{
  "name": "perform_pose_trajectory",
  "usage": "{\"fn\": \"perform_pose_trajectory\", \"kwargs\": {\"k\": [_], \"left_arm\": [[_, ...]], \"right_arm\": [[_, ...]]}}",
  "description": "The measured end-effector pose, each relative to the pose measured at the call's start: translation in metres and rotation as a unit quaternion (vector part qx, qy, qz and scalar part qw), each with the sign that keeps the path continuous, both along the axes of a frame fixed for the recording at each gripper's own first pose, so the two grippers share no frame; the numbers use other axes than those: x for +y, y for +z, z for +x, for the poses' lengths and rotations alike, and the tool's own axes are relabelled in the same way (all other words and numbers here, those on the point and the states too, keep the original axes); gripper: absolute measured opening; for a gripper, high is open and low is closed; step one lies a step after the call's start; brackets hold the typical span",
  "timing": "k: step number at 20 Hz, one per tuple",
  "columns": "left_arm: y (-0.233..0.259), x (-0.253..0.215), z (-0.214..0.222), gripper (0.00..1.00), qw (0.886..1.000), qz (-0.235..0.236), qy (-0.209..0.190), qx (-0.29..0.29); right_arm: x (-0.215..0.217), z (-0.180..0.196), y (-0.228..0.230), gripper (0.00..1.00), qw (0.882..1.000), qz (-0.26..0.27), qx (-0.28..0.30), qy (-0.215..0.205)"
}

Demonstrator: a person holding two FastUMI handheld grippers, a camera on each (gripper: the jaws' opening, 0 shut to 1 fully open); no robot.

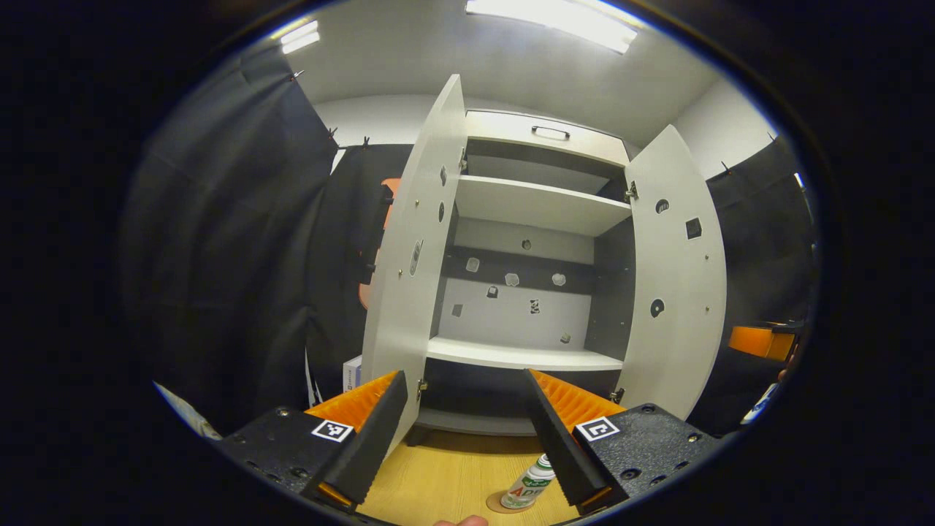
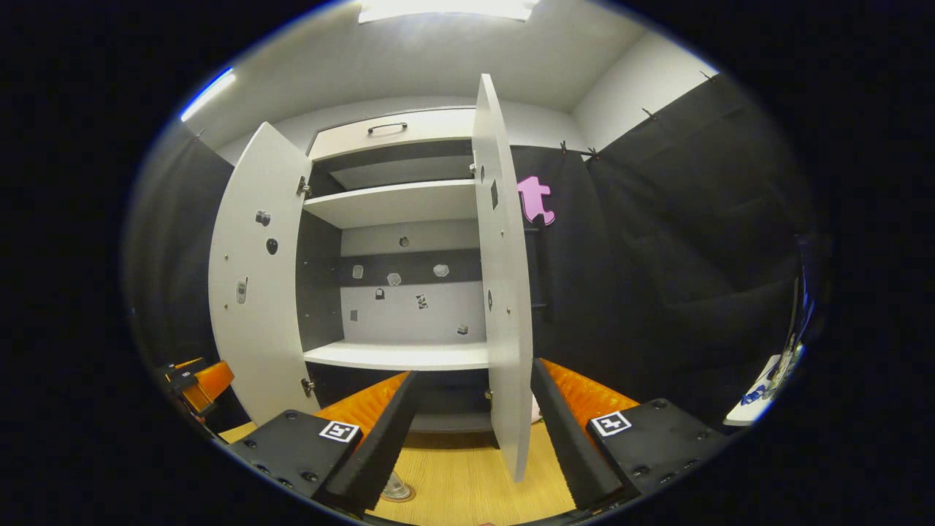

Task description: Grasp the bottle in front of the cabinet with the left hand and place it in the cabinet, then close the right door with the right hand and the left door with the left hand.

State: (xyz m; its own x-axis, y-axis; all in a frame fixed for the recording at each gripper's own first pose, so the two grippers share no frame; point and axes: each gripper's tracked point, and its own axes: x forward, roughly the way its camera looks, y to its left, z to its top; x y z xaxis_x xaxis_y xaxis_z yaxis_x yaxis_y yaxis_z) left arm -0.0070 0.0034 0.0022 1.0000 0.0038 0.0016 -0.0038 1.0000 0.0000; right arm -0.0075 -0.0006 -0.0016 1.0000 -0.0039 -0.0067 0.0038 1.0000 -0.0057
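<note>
Both of your tools are raised and level, pointed at the cabinet (image 1: 540, 241), and both are released with their fingers spread wide and nothing between them. Your left tool (image 1: 464, 431) looks straight into the open cabinet, between the left door (image 1: 413, 270) and the right door (image 1: 676, 285), which both stand swung outward. The bottle (image 1: 532, 483) stands upright on the wooden worktop (image 1: 445, 475) in front of the cabinet, on a small round coaster, low in the left gripper view and just beside the inner edge of that tool's right finger (image 1: 559, 431); it is below the fingers, not between them, and nothing touches it. A fingertip of your hand peeks in at the very bottom edge of the left gripper view. Your right tool (image 2: 473, 427) faces the right door nearly edge-on, so the door's thin edge (image 2: 504, 292) falls between its two spread fingers but well ahead of them, apart from both. In the right gripper view the cabinet's white shelves (image 2: 398, 356) are bare, and the bottle's base is partly hidden behind the left finger (image 2: 380, 431) near the worktop's bottom edge.
</note>
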Motion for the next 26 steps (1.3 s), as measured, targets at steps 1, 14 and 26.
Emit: {"fn": "perform_pose_trajectory", "kwargs": {"k": [1, 14, 26], "left_arm": [[0.001, 0.001, 0.000, 0.96, 1.000, 0.001, 0.000, -0.001], [0.012, -0.018, 0.002, 0.95, 0.999, -0.003, -0.030, -0.016], [-0.149, -0.111, 0.047, 0.96, 0.981, -0.029, -0.158, 0.106]], "right_arm": [[0.000, 0.000, 0.000, 0.99, 1.000, 0.000, 0.000, 0.001], [-0.004, -0.018, 0.003, 0.99, 1.000, -0.001, -0.003, -0.004], [-0.024, -0.040, 0.007, 0.99, 0.999, -0.016, 0.007, -0.043]]}}
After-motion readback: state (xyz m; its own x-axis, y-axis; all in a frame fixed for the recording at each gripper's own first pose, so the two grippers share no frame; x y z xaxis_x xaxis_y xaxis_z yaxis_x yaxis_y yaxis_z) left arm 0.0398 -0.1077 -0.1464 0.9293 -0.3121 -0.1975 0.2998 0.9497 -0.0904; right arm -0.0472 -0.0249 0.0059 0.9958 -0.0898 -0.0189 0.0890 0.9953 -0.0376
